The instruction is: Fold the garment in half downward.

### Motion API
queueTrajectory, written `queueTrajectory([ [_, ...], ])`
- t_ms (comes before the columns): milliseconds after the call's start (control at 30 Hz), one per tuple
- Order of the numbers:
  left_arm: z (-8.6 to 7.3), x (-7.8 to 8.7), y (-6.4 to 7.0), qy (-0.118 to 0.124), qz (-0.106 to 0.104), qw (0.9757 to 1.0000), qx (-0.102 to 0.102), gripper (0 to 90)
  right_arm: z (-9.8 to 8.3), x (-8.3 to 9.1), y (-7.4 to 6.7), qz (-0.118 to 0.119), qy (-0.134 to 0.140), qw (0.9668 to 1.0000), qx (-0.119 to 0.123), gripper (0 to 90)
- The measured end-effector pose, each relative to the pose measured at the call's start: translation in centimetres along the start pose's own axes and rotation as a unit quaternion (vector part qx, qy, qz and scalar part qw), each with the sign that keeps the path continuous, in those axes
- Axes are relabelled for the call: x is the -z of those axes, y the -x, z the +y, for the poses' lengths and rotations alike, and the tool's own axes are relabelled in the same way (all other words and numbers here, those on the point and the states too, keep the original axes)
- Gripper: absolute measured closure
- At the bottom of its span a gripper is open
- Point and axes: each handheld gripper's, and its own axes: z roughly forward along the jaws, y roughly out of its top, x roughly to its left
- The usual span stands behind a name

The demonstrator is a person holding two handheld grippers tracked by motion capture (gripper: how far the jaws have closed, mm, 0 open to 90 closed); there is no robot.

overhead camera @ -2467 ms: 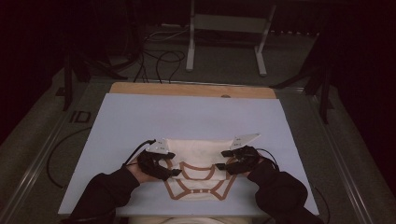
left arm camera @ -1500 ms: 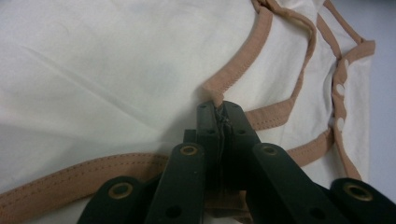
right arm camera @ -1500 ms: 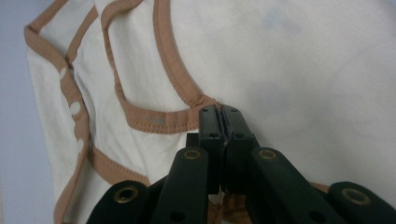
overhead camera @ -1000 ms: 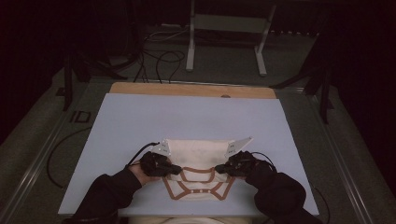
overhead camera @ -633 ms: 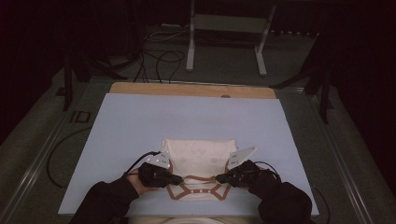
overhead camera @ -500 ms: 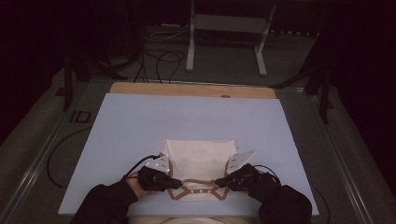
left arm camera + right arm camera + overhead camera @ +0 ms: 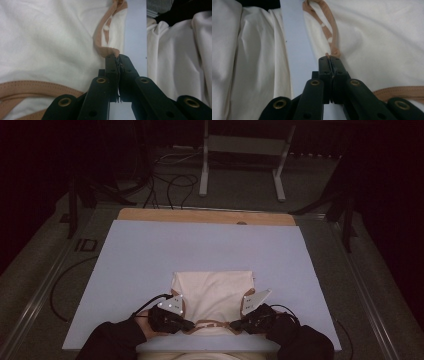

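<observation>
Dim room; grey floor point(image 7: 240, 175) w/ cables point(image 7: 170, 182), metal stand point(image 7: 242, 160) behind pale table point(image 7: 150, 250).

One cream garment point(image 7: 212, 292) with tan trim is counted on one pale blue table cover point(image 7: 150, 255). Two grippers are seen: left gripper point(image 7: 186, 324), right gripper point(image 7: 235, 325). Two dark sleeves are counted near. One metal stand point(image 7: 242, 150) is seen far.
</observation>
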Motion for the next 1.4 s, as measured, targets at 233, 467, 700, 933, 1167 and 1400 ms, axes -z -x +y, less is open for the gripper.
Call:
queueTrajectory([
  [233, -0.7, -0.6, 0.3, -0.02, -0.025, 0.9994, -0.008, 80.7, -0.7, -0.3, -0.1, 0.015, -0.006, 0.9999, -0.005, 87.0],
  [467, -1.1, -0.6, 0.4, -0.025, -0.032, 0.9991, -0.008, 72.3, -0.8, -0.9, -0.3, 0.036, -0.024, 0.999, 0.01, 75.6],
  [700, -1.2, -0.6, 1.0, -0.031, -0.035, 0.9988, -0.013, 55.8, -1.3, -1.6, -0.2, 0.06, -0.047, 0.9971, -0.001, 66.4],
  [933, -0.4, 0.2, 1.2, 0.0, -0.022, 0.9997, -0.009, 35.5, -0.3, 0.3, 0.0, 0.034, -0.004, 0.9994, 0.008, 50.9],
  [1167, 0.7, 1.7, 1.2, 0.021, 0.009, 0.9997, -0.009, 12.7, 0.6, 2.5, 1.0, -0.018, 0.064, 0.9976, -0.019, 28.2],
  [1400, 1.6, 2.7, 0.5, 0.047, 0.021, 0.9986, -0.009, 0.4, 1.5, 3.6, 1.6, -0.041, 0.114, 0.9921, -0.034, 13.3],
])
